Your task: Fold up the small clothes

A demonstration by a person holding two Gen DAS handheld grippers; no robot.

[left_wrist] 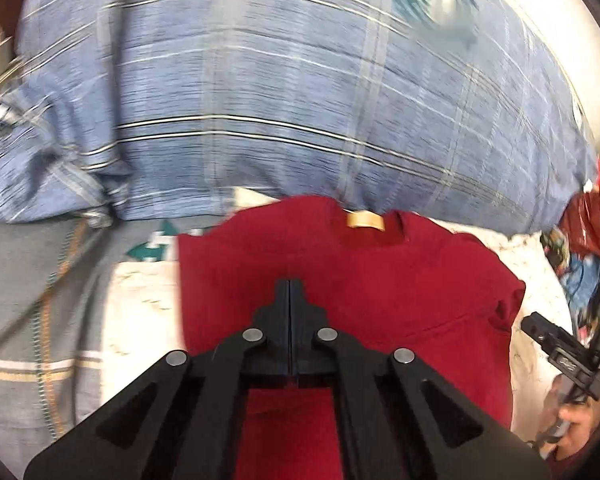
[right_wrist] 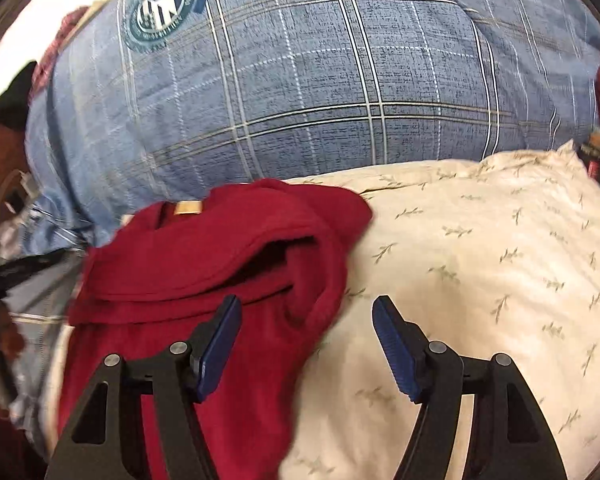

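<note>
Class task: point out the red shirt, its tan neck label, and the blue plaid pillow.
red shirt point(left_wrist: 360, 280): left wrist view, on its flat middle.
tan neck label point(right_wrist: 188, 207): right wrist view, on the label's centre.
blue plaid pillow point(right_wrist: 300, 80): right wrist view, on its bulging front.

Soft cloth under hard matt plastic

The red garment point(right_wrist: 204, 248) is a fuzzy, matt knit with a smooth tan label point(right_wrist: 188, 207) at its collar. The cream pillow point(right_wrist: 480, 280) at lower right is smooth woven cloth, sprig-printed. The blue plaid pillow point(right_wrist: 300, 80) across the top looks coarser, slubbed. The right gripper point(right_wrist: 306, 344) is matt black plastic with dull metal pins and ribbed blue pads point(right_wrist: 394, 350); the left gripper point(left_wrist: 291, 292) matches in finish.
</note>
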